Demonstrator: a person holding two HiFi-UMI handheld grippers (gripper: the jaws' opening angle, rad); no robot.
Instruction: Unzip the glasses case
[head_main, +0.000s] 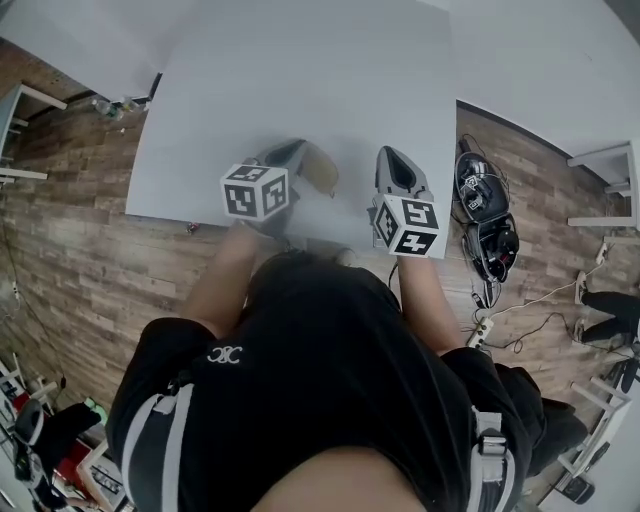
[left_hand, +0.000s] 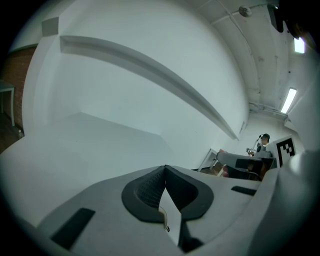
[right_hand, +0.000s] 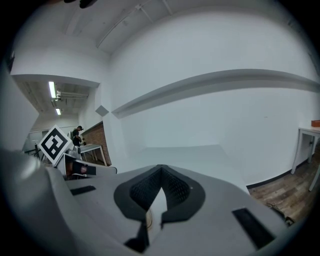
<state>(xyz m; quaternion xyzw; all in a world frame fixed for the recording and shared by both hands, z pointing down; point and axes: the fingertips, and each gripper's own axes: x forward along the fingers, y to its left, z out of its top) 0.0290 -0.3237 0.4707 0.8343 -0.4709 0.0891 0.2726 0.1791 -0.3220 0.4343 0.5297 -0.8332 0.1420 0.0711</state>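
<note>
holding both claws low over the near edge: left claw (head_main: 297, 150) and right claw (head_main: 393, 155) each have their jaws pressed together on nothing, as both gripper views confirm. just beside the left claw's tip lies what i judge to be the olive-tan rounded glasses case (head_main: 322, 170); zip and pull are too small to tell. neither gripper view shows it, only the white flat surface (head_main: 300, 70) stretching beyond.

risks:
- closed jaws nudge the case toward the near edge and off it.
- a claw bites the fabric instead of the pull.
- the case slides across the smooth surface if the other claw does not pin it.
</note>
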